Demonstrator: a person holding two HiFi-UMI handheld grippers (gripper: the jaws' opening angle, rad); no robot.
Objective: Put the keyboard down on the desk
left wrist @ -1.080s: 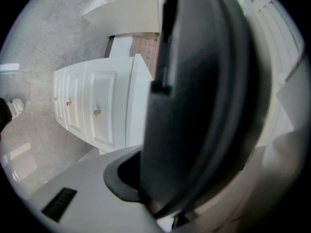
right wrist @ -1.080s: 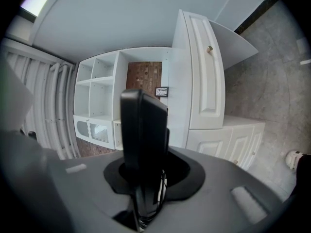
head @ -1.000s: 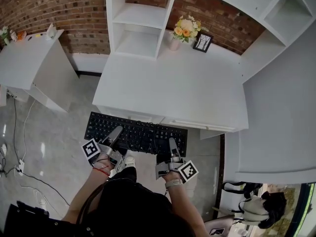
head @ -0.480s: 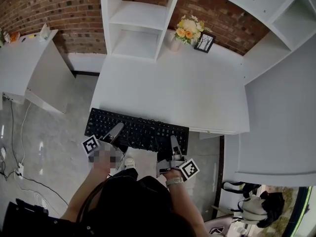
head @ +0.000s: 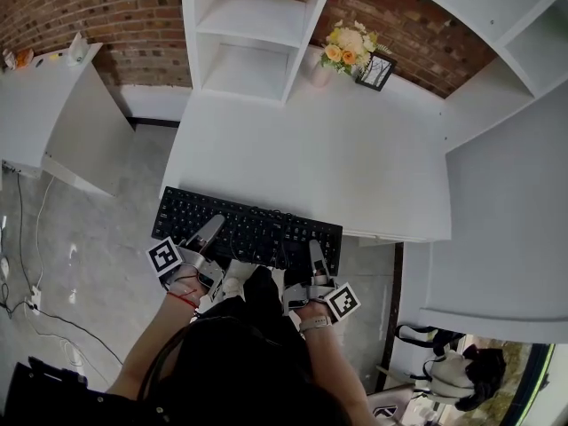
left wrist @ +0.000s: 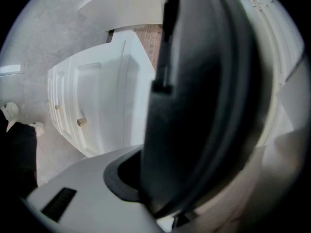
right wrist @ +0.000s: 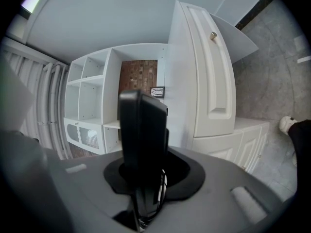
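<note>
The left tongs [head: 209, 232] and the right tongs [head: 316, 254] were each clamped on the near edge of the black keyboard [head: 253, 231], one toward each end, with jaws narrow and pressed on its slim body. The keyboard hung above the floor, its far side just meeting the front edge of the white desk [head: 311, 162], not yet laid down. At the desk's back, by the brick wall [head: 115, 11], stood a shelf [head: 253, 38], flowers [head: 348, 46] and a small frame [head: 376, 70], well apart from the keyboard, and a side table [head: 49, 105] stood off to the left.
</note>
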